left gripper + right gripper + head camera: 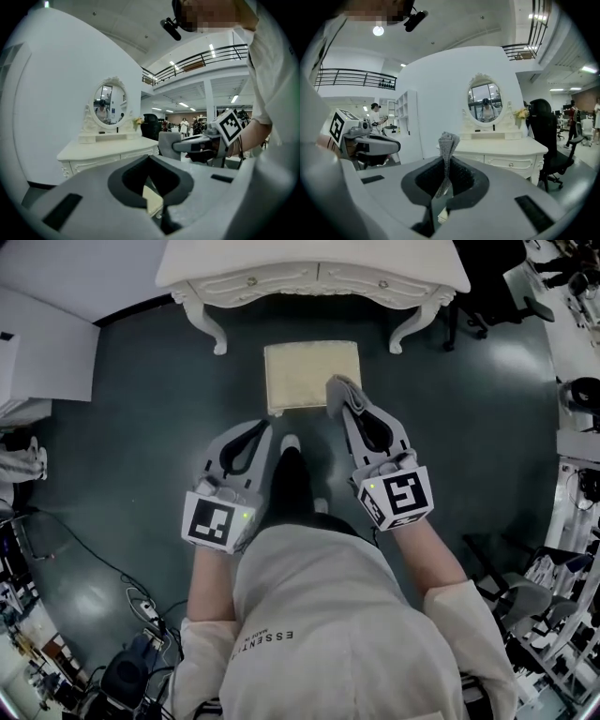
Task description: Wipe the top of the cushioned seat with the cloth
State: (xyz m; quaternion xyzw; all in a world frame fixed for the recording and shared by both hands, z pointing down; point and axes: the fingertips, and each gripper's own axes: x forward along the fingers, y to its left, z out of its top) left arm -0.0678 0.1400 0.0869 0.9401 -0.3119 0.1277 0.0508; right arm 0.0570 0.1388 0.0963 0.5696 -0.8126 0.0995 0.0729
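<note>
The cream cushioned seat (312, 376) stands on the dark floor in front of the white dressing table (309, 268). My right gripper (342, 401) is shut on a folded grey cloth (339, 388), which hangs over the seat's near right corner. In the right gripper view the cloth (446, 154) sticks up from between the jaws of that gripper (446, 164). My left gripper (263, 427) is shut with nothing in it, just short of the seat's near left corner. The left gripper view shows its tips (149, 159) together and a strip of the seat (152, 199) below.
The dressing table (501, 150) with its oval mirror (483, 102) stands right behind the seat. A black office chair (551, 140) is to its right. White furniture (37, 343) lies at far left, and cables and equipment (562, 596) line both sides of the floor.
</note>
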